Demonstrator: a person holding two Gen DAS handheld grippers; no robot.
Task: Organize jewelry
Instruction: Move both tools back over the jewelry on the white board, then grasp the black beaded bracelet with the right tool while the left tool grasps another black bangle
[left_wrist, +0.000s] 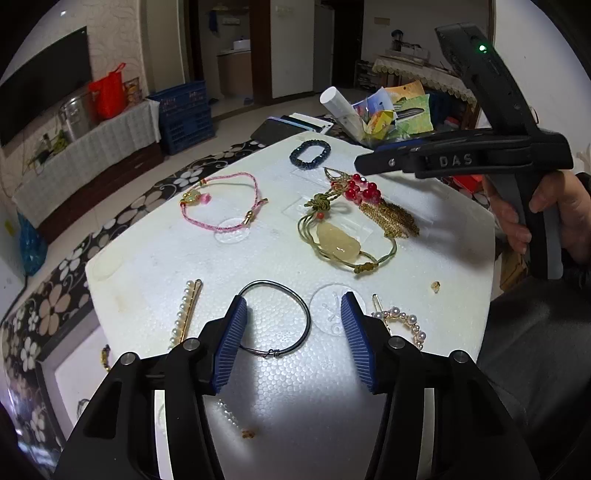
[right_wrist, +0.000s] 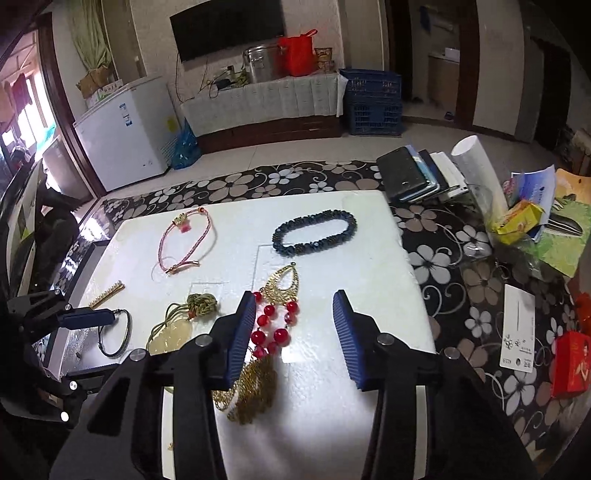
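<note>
Jewelry lies on a white foam board (left_wrist: 155, 266) (right_wrist: 369, 266). My left gripper (left_wrist: 293, 306) is open and empty just above a dark wire bangle (left_wrist: 295, 295) (right_wrist: 125, 332). My right gripper (right_wrist: 295, 306) (left_wrist: 364, 162) is open and empty over a gold earring with red beads (right_wrist: 275, 314) (left_wrist: 365, 195). Also on the board: a pink cord bracelet (left_wrist: 221, 199) (right_wrist: 184, 236), a dark blue bead bracelet (left_wrist: 309, 154) (right_wrist: 314, 232), a green cord pendant with a yellow stone (left_wrist: 336, 240) (right_wrist: 177, 332), a pearl hairpin (left_wrist: 184, 314) and a curved pearl clip (left_wrist: 402, 321).
The board rests on a black floral-print table (right_wrist: 443, 254). Phones and notebooks (right_wrist: 417, 173), a white roll (right_wrist: 476, 162), snack packets (right_wrist: 524, 218) and a red box (right_wrist: 572, 365) lie to the right. A small amber bead (left_wrist: 436, 286) sits near the board's right edge.
</note>
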